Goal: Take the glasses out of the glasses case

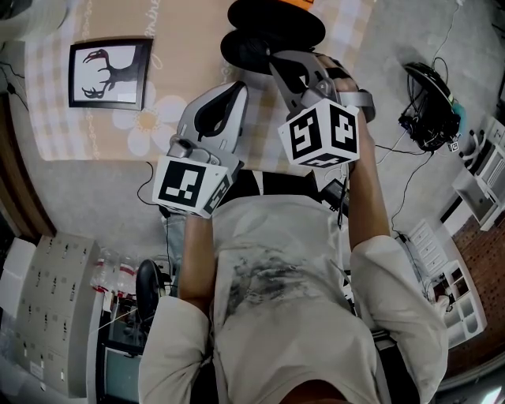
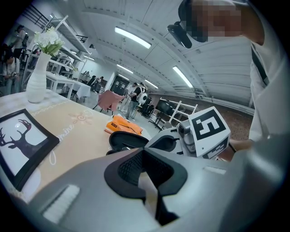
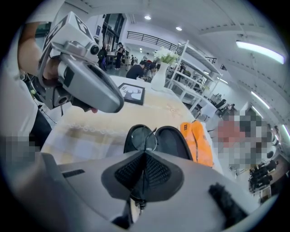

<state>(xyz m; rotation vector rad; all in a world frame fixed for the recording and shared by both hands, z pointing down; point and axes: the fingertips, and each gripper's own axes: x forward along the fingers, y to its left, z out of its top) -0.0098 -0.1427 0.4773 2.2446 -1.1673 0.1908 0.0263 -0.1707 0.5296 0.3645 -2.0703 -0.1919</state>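
The right claw (image 3: 144,154) clamped the glasses (image 3: 141,138) — they ran straight ahead along its axis, against the open case (image 3: 174,142) — while the left claw (image 2: 145,152), closed and empty, sat farther off.

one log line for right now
right gripper shut on thin wire-rimmed glasses | glasses over open black glasses case | left gripper shut, empty

A table (image 1: 47,118) is covered with a beige cloth (image 2: 84,133) printed with pale checks and a daisy, and a black-framed deer picture (image 1: 109,73) is laid flat on it. A white vase (image 2: 36,79) of white flowers is set at the table's far end. The grey ceiling (image 2: 104,13) is lit by long strip lights (image 2: 132,37). White open shelving (image 3: 194,61) is ranged along one side. Black cables (image 1: 430,110) are strewn over the grey floor (image 1: 402,197).
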